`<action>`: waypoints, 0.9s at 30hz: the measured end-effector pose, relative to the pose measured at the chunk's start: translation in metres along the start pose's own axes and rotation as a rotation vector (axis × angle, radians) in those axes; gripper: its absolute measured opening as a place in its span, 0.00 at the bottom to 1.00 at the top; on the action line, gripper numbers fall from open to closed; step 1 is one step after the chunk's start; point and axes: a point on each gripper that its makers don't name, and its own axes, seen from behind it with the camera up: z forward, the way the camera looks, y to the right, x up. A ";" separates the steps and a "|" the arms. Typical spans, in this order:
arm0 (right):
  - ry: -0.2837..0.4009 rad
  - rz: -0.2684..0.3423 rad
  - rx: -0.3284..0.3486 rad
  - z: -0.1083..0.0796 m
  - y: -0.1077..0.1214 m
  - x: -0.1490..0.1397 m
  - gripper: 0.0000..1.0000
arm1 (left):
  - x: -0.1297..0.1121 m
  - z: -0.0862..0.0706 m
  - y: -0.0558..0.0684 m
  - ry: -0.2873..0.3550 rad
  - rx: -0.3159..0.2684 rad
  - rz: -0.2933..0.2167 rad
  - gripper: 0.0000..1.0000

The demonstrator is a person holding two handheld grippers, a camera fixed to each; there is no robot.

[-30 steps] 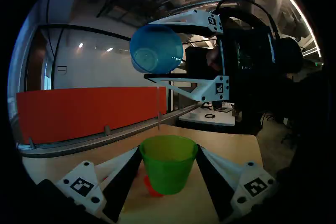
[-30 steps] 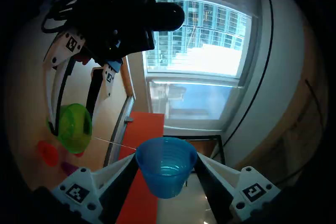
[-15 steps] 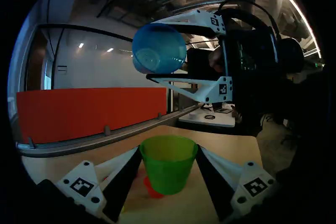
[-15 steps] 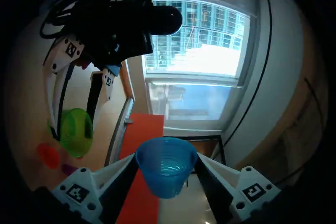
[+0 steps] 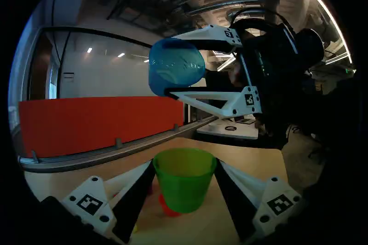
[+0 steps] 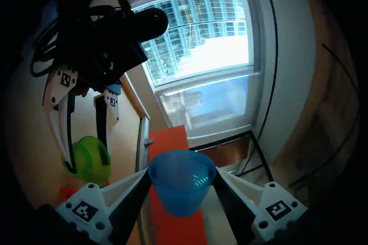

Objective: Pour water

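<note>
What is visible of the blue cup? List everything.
The blue cup is translucent blue plastic, tapered toward its base, with a round open rim and faint rings inside. The right hand-held gripper clamps it, one finger pressing each side. In the left gripper view it hangs in the air, tipped far over, above and beyond the green cup, and touches nothing else. No stream of water falls from it.

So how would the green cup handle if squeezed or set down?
The green cup looks like thin plastic, so probably light and somewhat squeezable in the left gripper. Its base, narrower than the rim, suggests it could tip if nudged.
</note>
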 end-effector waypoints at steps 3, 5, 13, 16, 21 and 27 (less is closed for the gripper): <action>0.006 0.100 -0.007 -0.004 -0.001 0.000 0.91 | 0.001 0.000 0.000 0.000 0.000 0.001 0.88; 0.014 0.163 -0.010 -0.006 -0.002 0.000 0.91 | 0.001 -0.001 0.001 0.000 0.001 0.003 0.88; 0.006 0.387 0.000 -0.012 -0.016 -0.003 0.91 | 0.003 -0.003 0.001 -0.003 0.003 0.010 0.88; 0.007 0.482 0.006 -0.015 -0.021 -0.001 0.91 | 0.003 -0.004 0.000 -0.003 0.004 0.012 0.88; 0.016 0.671 0.020 -0.020 -0.024 0.003 0.91 | 0.003 -0.007 0.000 -0.005 0.006 0.014 0.88; 0.018 0.891 0.052 -0.024 -0.026 0.005 0.91 | 0.003 -0.007 -0.001 -0.006 0.006 0.016 0.88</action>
